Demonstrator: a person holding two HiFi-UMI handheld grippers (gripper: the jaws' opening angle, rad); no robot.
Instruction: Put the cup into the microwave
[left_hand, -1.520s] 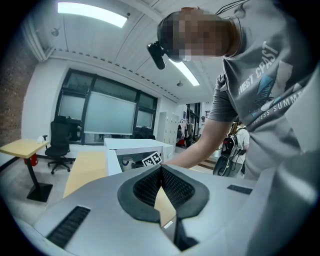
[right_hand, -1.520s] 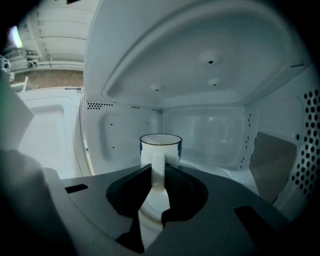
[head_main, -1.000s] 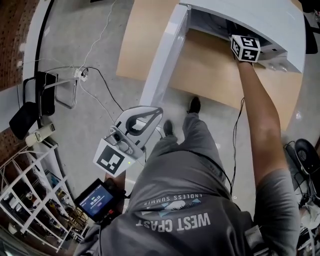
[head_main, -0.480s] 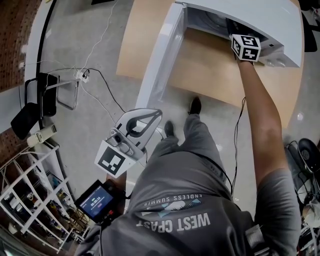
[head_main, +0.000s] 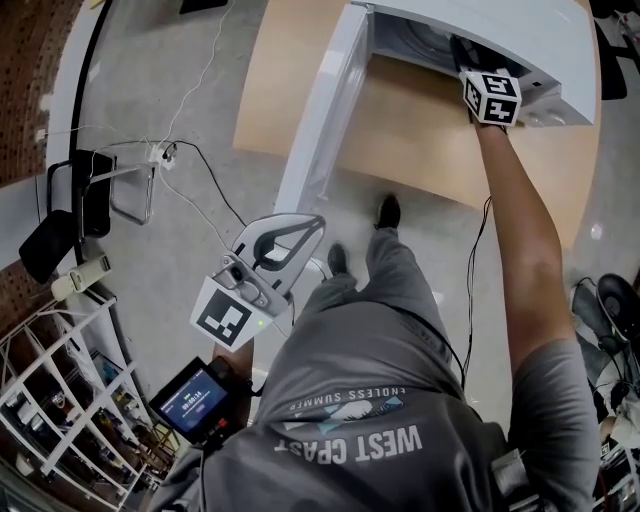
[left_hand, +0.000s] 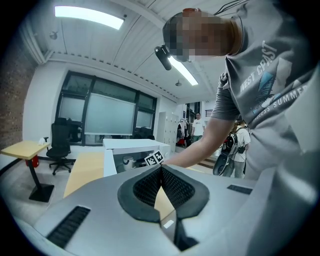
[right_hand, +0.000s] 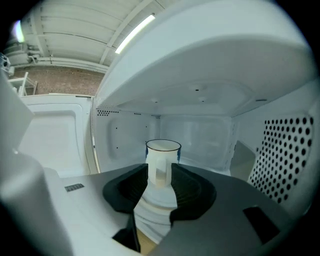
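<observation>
right tongs (right_hand: 160, 172) opening round cup (right_hand: 163, 150) handle | cup stands in microwave (right_hand: 200, 127) | left tongs (left_hand: 161, 172) together, empty | placement looks done

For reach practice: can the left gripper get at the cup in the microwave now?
Probably not: the left gripper hangs by the person's leg, and the right arm occupies the microwave opening.

An office-like workroom: a black swivel chair (left_hand: 61, 141), a wooden desk (left_hand: 20, 148), tall cabinets (left_hand: 165, 126) and ceiling strip lights (left_hand: 89, 16).
</observation>
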